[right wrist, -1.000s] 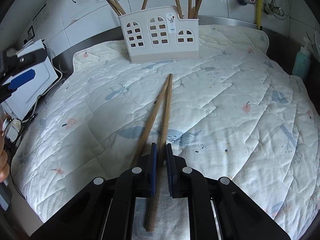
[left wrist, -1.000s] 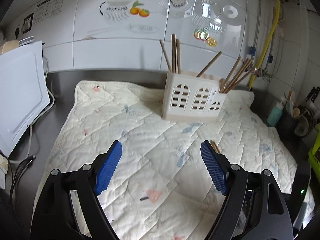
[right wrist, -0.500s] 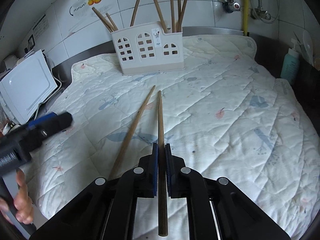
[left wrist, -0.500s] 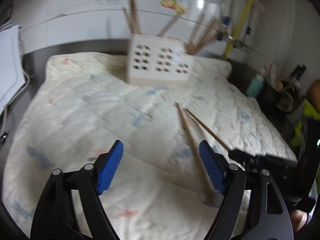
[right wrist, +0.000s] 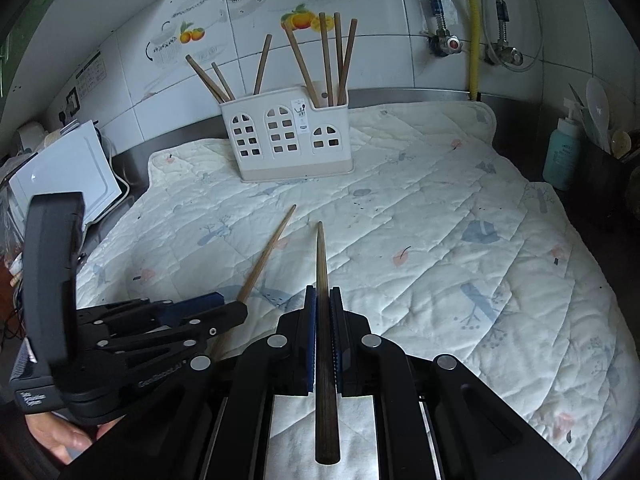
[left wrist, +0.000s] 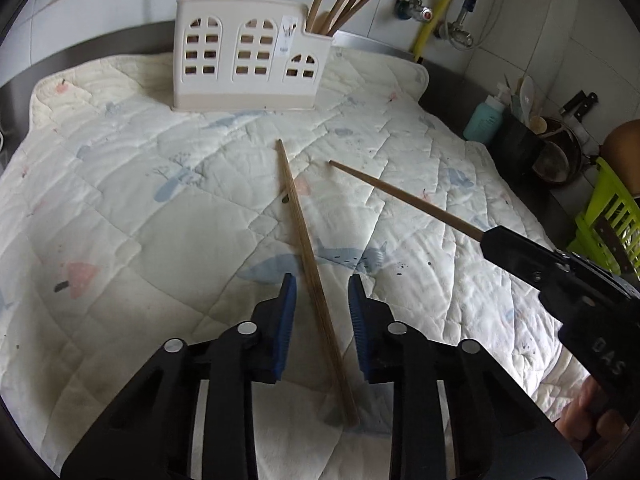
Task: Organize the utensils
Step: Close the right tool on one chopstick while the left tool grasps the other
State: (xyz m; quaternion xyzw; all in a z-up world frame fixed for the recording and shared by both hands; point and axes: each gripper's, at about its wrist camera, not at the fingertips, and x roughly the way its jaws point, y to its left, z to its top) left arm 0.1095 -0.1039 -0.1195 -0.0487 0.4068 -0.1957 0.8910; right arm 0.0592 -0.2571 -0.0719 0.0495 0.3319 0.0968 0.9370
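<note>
A cream quilted mat printed with pale blue and pink figures (right wrist: 420,240) covers a dark metal counter (right wrist: 404,94), and at its far edge stands a white plastic utensil holder with arched window cut-outs (right wrist: 286,136), several brown wooden chopsticks (right wrist: 329,60) leaning upright in its compartments. The right gripper (right wrist: 323,312) has its blue-padded jaws pressed together on a long brown wooden chopstick (right wrist: 322,264), which runs straight out between the pads with its thin tip raised above the mat and aimed toward the holder. The left gripper (left wrist: 322,308) sits low over the mat with a second brown wooden chopstick (left wrist: 304,232) lying flat on the quilt between its blue pads (left wrist: 285,320); its jaws have just been closing, yet a clear gap shows on both sides of the stick, so the pads do not press on it. This second stick lies in the middle of the mat, its narrow end pointing at the holder. A hand (right wrist: 60,438) shows under the left tool. At the right edge stand a teal pump bottle (left wrist: 486,118) and a lime green plastic rack (left wrist: 608,216).
</note>
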